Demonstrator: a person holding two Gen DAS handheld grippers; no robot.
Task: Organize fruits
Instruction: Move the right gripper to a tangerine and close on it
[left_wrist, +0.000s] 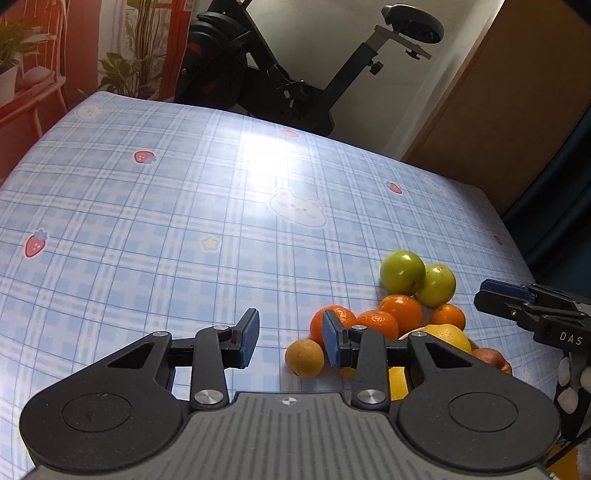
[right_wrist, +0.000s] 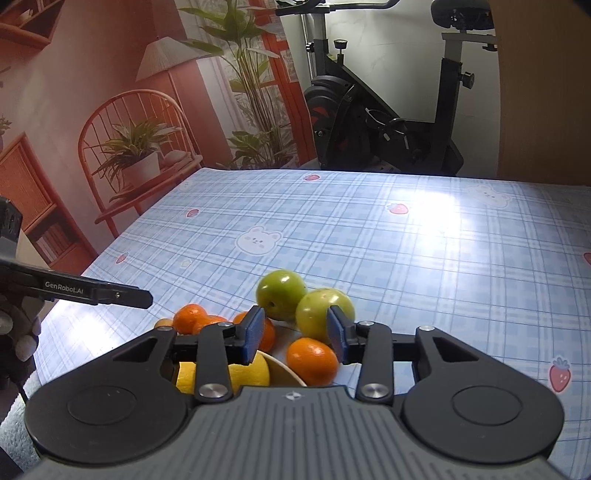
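A blue plaid tablecloth fills both views; the fruit pile sits lower right in the left view. The left gripper and right gripper are both part-open and empty; each should straddle one fruit before closing

both wrist cameras are looking down along their claws, close over the bench, sharing the fruit pile

Two green fruits, four oranges, one lemon and one small brownish fruit sit clustered on the table.
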